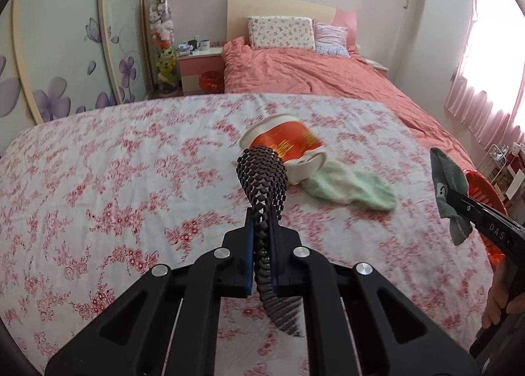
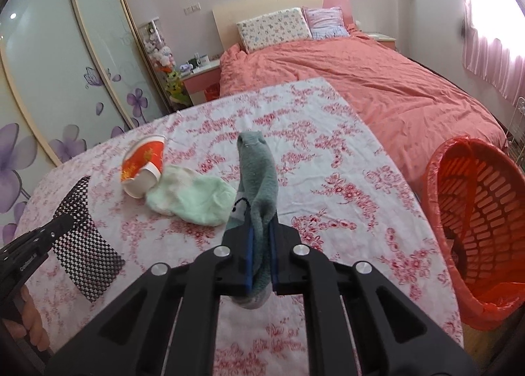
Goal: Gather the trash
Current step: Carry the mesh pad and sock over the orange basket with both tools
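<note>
Right wrist view: low centre, the right gripper pinches a grey sock; lower left, the left gripper clamps black checkered mesh, both seemingly bound for the orange basket at right. Farther up-left lie a crushed paper cup and a green sock.

Grey sock, black-and-white checked cloth, mint sock, red basket

Daylight floods in through the pink sheer curtains, blown out to white glare at the right edge. The room is bright with soft, faint shadows. Fisheye distortion bows the floral-printed sliding wardrobe doors; dark vignetting rounds the corners. The red-and-white paper cup looks motion-blurred.
</note>
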{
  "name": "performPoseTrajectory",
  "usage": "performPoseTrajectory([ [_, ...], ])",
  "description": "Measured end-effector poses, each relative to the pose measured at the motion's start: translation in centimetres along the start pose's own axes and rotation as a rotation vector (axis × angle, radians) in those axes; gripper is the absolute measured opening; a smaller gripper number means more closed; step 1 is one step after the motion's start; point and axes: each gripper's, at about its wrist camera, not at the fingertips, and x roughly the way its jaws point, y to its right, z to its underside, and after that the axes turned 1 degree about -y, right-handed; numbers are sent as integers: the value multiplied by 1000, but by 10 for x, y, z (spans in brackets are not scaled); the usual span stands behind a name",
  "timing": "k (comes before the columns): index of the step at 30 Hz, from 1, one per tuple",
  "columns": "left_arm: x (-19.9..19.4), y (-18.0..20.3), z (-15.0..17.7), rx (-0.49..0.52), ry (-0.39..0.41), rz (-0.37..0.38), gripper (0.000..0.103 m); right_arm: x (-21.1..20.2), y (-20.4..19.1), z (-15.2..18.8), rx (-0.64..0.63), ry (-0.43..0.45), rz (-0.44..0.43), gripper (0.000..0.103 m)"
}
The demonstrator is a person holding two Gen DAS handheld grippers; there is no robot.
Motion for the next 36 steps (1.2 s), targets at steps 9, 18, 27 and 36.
performPoseTrajectory([
  [9,-28,37,-16,40,58,52,8,-52,14,-5,10,85,-21,9],
  [18,-50,93,-28,83,99,155,8,-103,45,-4,38,166,8,9],
  [27,-55,168,-38,156,115,298,8,-140,98,1,88,241,103,9],
  [36,-41,245,-40,247,100,438,8,-154,154,5,157,279,194,9],
])
